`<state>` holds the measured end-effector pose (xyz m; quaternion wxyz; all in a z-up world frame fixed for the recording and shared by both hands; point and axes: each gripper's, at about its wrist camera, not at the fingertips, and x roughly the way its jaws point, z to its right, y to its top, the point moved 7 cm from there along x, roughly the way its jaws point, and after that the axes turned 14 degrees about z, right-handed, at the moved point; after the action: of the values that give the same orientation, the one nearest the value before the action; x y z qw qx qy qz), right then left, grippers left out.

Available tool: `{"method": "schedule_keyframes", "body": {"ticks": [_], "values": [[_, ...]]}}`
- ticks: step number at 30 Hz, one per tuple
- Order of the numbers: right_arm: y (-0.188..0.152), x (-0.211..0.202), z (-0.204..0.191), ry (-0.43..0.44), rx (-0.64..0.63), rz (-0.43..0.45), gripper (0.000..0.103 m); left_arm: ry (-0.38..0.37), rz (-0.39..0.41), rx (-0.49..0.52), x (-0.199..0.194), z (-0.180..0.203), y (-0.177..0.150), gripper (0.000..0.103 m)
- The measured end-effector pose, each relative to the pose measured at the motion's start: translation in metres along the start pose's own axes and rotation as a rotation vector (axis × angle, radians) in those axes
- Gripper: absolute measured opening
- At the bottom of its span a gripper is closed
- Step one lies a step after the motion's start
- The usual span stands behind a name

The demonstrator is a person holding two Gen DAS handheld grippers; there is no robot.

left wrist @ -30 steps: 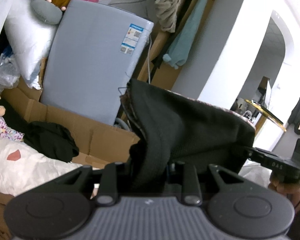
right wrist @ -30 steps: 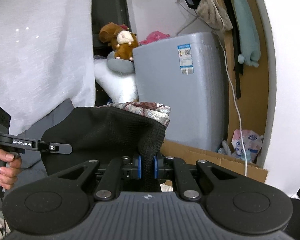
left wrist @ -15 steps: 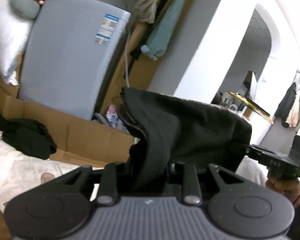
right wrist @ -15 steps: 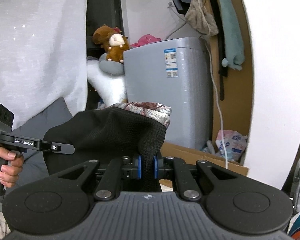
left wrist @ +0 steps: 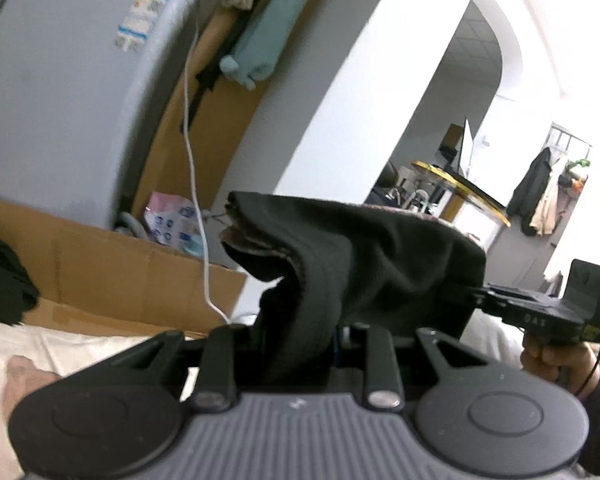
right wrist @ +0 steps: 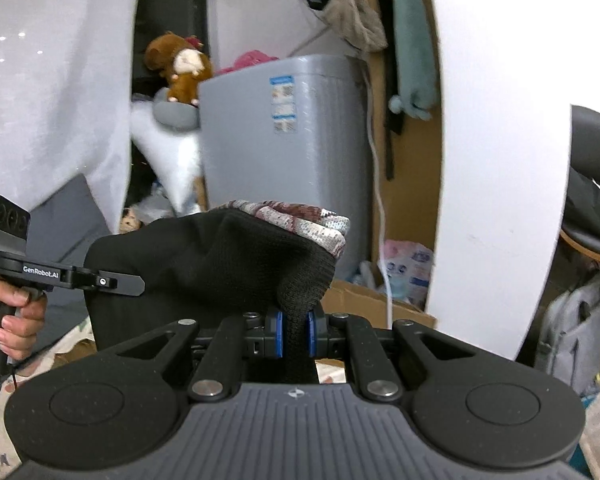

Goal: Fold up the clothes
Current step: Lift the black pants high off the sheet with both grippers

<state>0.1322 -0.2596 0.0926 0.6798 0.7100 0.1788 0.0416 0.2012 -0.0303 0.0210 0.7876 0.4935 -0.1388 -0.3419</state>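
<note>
A black knitted garment (left wrist: 364,260) with a red-and-grey patterned inner side (right wrist: 300,218) hangs in the air, stretched between my two grippers. In the left wrist view, my left gripper (left wrist: 296,336) is shut on a thick bunch of its edge, which hides the pads. In the right wrist view, my right gripper (right wrist: 295,334) is shut on another edge, its blue pads (right wrist: 278,334) pressing on the fabric. Each view also shows the opposite gripper, the right gripper (left wrist: 474,300) and the left gripper (right wrist: 138,280), clamped at the garment's far end, with a hand (right wrist: 16,312) on the left one's handle.
A grey appliance (left wrist: 60,100) stands behind a cardboard wall (left wrist: 120,280), with a white cord (left wrist: 192,160) hanging beside it. A white pillar (right wrist: 500,160) rises on the right. A pale bed sheet (left wrist: 80,344) lies below, and a dark clothes heap (left wrist: 0,280) sits at the left.
Both grippers have swung sideways and slightly down together with the garment. The grey appliance has slid left in the left wrist view. Both grips are unchanged.
</note>
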Motion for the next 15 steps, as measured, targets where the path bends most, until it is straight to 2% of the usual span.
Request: {"method": "schedule_keyframes", "body": {"ticks": [15], "values": [[-0.040,-0.002,0.065,-0.128,-0.001,-0.039,0.012,-0.093,-0.068,-0.033,0.067,0.007,-0.052,0.029]]}}
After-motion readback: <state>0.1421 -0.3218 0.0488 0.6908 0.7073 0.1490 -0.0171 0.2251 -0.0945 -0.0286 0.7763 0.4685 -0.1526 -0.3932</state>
